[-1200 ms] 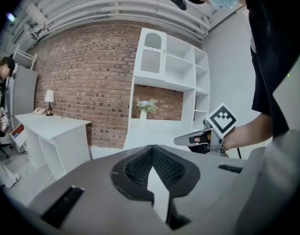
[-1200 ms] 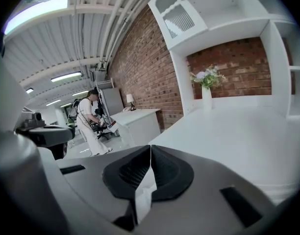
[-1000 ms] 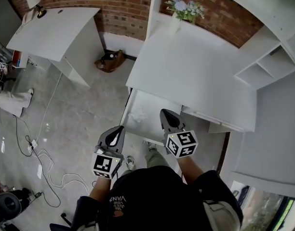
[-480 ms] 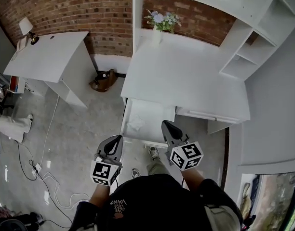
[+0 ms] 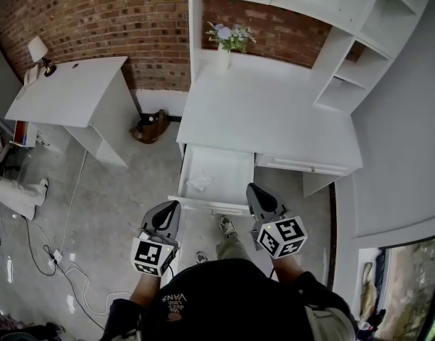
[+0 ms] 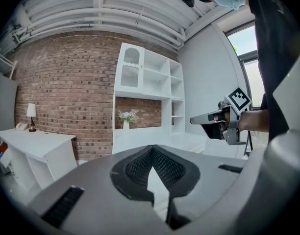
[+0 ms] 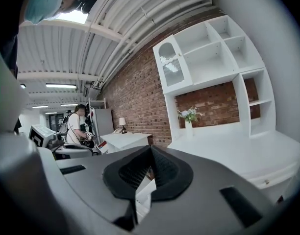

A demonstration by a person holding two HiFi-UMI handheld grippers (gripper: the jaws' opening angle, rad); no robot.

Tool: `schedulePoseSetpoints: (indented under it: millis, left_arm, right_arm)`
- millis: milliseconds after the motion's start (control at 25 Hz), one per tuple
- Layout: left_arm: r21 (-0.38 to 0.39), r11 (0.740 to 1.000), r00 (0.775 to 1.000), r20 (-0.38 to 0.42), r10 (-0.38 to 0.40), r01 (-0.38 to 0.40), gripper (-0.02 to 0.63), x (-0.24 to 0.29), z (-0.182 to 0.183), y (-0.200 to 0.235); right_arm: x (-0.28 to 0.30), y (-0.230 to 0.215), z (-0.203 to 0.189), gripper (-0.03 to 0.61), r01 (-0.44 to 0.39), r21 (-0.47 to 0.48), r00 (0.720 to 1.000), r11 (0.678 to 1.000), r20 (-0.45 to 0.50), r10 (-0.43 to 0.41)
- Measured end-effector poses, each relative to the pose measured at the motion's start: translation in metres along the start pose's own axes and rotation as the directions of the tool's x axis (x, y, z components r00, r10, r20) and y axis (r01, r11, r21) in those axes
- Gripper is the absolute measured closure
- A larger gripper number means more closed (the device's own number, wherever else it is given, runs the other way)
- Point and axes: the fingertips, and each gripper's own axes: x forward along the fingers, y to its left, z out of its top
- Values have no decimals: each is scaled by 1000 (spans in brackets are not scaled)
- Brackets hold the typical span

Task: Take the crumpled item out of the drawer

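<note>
The white desk's drawer stands pulled out, and a white crumpled item lies in its left part. Both grippers hover over the floor in front of the drawer. My left gripper is shut and empty, just short of the drawer's front left corner. My right gripper is shut and empty too, its tip beside the drawer's front right corner. In the left gripper view the jaws meet, and the right gripper shows at the right. In the right gripper view the shut jaws hide the drawer.
A white desk carries a vase of flowers, with a shelf unit to its right. A second desk with a lamp stands left. A brown bag and cables lie on the floor. A person stands far off.
The head view has swung, so the desk and open drawer now sit more upright and central. Both grippers stay shut and have dropped slightly back from the drawer front.
</note>
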Motion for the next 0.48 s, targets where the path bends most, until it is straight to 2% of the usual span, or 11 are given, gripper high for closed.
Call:
schedulePoseSetpoints:
  millis: [280,480]
  left_arm:
    - [-5,1000,1000,17,-7,8,607,-21,1,-12]
    - [3,1000,1000,24,-10,9,607,-28,6,-12]
  right_arm:
    - [-29,3,-6,577,50,-25,999,998,-15,-51]
    - [-39,9,-10,577,57,-38,998,998,-40,-58]
